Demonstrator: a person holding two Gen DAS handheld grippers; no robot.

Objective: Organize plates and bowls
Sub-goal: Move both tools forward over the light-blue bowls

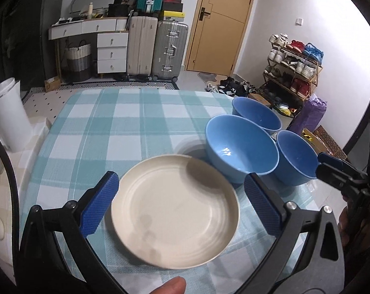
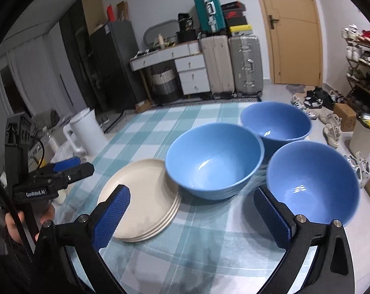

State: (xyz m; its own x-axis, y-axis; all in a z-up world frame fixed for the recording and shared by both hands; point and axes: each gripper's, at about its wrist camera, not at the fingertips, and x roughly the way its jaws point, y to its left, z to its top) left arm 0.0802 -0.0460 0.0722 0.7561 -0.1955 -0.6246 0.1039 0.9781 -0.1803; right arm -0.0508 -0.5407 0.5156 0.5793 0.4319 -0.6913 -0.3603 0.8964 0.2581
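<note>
A stack of three cream plates (image 1: 175, 210) (image 2: 140, 201) rests on the checked tablecloth (image 1: 111, 127). My left gripper (image 1: 181, 180) hangs above the stack, open, its blue pads (image 1: 99, 205) wide on either side and touching nothing. Three blue bowls stand upright to the right: a middle one (image 1: 241, 147) (image 2: 214, 159) against the plates, a far one (image 1: 257, 115) (image 2: 275, 122) and a near right one (image 1: 295, 156) (image 2: 312, 183). My right gripper (image 2: 192, 192) is open above the cloth in front of the bowls, holding nothing.
A white jug (image 1: 6, 115) (image 2: 87, 132) stands off the table's left side. The near right bowl sits close to the table's right edge. Beyond the far edge are suitcases (image 1: 158, 49), a door and a shoe rack (image 1: 292, 73). A thumb (image 1: 170, 285) shows at the bottom.
</note>
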